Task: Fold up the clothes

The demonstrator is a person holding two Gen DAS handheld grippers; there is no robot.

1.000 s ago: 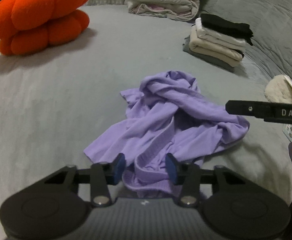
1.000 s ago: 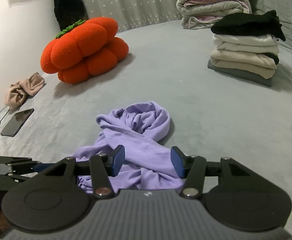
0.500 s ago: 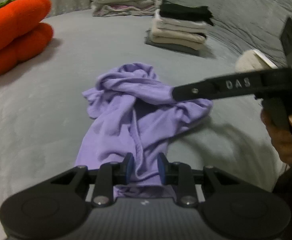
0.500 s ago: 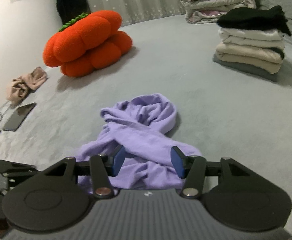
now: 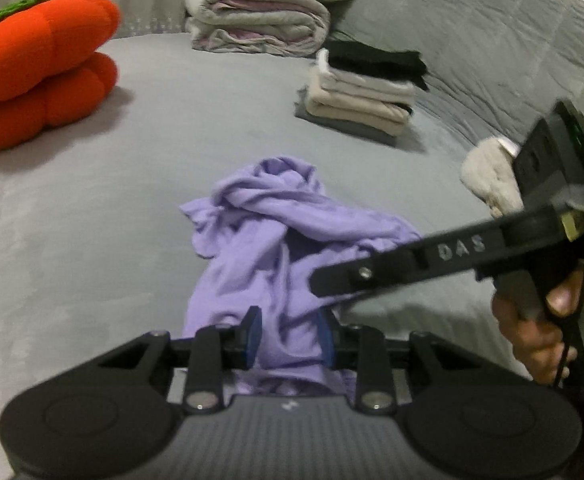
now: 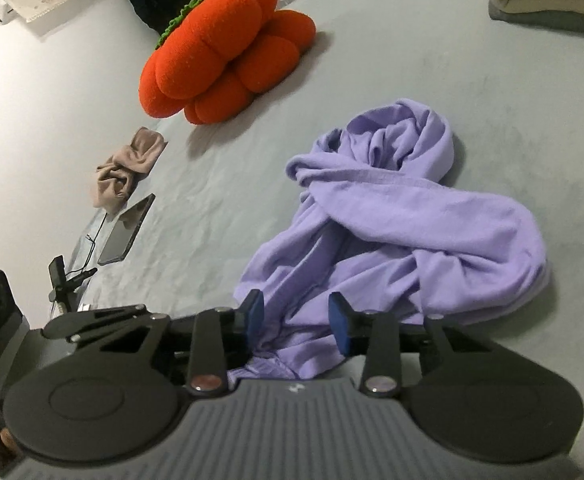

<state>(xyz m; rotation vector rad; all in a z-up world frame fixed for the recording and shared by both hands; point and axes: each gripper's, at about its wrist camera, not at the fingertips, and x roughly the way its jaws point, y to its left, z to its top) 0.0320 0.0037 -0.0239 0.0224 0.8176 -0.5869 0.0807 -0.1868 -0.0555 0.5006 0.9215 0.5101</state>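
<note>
A crumpled purple garment point(image 5: 292, 232) lies on the grey bed point(image 5: 92, 240). My left gripper point(image 5: 290, 338) sits at its near hem. A bunch of purple cloth fills the gap between the blue pads, and the jaws are opening slightly. One finger of the right gripper point(image 5: 411, 264) reaches in from the right over the garment, held by a person's hand point(image 5: 539, 332). In the right wrist view the purple garment point(image 6: 403, 220) spreads ahead. My right gripper point(image 6: 296, 316) is tilted and its jaws are closing around the near edge, without clearly pressing on it.
An orange pumpkin cushion point(image 6: 228, 52) sits at the back left. A stack of folded clothes point(image 5: 359, 96) and a folded blanket point(image 5: 256, 20) lie at the back. A beige cloth point(image 6: 128, 168) and a phone point(image 6: 126, 230) lie at the left. A cream fluffy item point(image 5: 487, 176) is at the right.
The left gripper closed on the near hem and pulled it up a little. The right gripper rolled, dropped closer over the garment, and its jaws narrowed.
</note>
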